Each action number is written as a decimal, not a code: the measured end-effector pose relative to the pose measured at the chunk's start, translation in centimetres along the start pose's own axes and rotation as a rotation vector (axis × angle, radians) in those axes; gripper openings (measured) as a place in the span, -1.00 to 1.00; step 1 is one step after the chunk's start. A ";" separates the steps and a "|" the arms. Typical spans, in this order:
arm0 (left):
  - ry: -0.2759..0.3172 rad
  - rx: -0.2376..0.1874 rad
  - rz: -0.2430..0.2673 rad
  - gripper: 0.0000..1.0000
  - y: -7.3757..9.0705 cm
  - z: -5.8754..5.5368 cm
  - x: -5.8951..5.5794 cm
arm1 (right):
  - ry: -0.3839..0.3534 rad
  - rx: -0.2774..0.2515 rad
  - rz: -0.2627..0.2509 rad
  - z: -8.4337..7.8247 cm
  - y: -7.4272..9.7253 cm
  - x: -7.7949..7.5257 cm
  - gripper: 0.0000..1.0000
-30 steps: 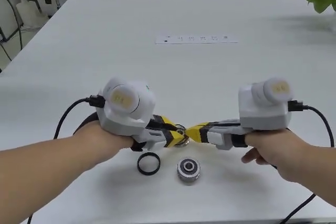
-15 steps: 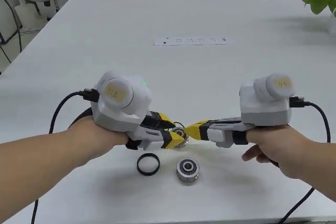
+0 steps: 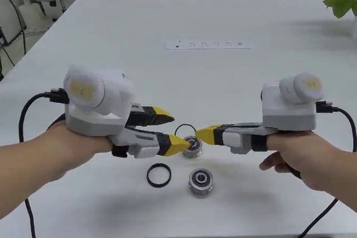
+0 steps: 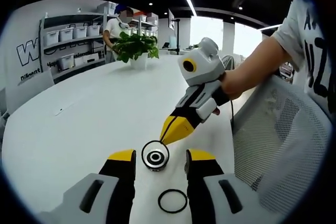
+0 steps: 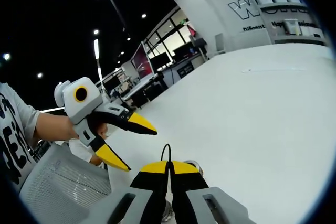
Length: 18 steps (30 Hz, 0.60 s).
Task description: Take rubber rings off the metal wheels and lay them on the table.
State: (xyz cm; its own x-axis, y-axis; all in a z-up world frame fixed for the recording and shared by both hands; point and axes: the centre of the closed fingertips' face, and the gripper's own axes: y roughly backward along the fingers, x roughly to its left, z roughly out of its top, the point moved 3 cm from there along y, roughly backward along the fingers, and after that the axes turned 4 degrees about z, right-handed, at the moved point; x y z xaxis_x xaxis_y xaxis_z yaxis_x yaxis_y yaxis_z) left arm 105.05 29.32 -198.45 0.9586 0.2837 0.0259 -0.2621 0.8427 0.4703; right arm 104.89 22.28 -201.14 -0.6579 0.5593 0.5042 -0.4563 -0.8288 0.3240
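**Ring half off wheel, right gripper pulling**

White table [image 3: 223, 15], work at the near edge. Left gripper [image 3: 178, 131]: jaws spread either side of the small silver metal wheel [image 3: 193, 145], gripping nothing. Right gripper [image 3: 201, 134]: jaws pressed together, pinching the thin black rubber ring [image 3: 184, 125] just above that wheel. Nearer: second metal wheel [image 3: 200, 180], with a loose black ring [image 3: 148, 175] flat to its left.

Next, judged: draw the pinched ring clear and lay it down beside the loose one.
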 end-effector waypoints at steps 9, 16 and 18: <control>0.016 -0.046 0.024 -0.12 3.1 0.5 -0.4 | -0.016 0.007 0.043 0.0 -0.5 1.2 -1.00; 0.023 -0.048 0.053 -0.02 5.4 -0.1 -0.5 | -0.040 0.011 0.067 -0.1 -0.9 1.9 -1.00; 0.035 -0.052 0.061 -0.01 5.9 -0.3 -0.4 | -0.045 0.012 0.072 -0.1 -1.0 2.1 -1.00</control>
State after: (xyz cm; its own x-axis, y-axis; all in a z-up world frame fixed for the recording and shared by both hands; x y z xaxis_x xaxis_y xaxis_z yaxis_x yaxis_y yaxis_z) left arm 103.06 34.27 -195.92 0.9365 0.3499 0.0219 -0.3260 0.8459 0.4221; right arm 103.88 24.24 -200.50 -0.6610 0.4972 0.5620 -0.4012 -0.8671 0.2951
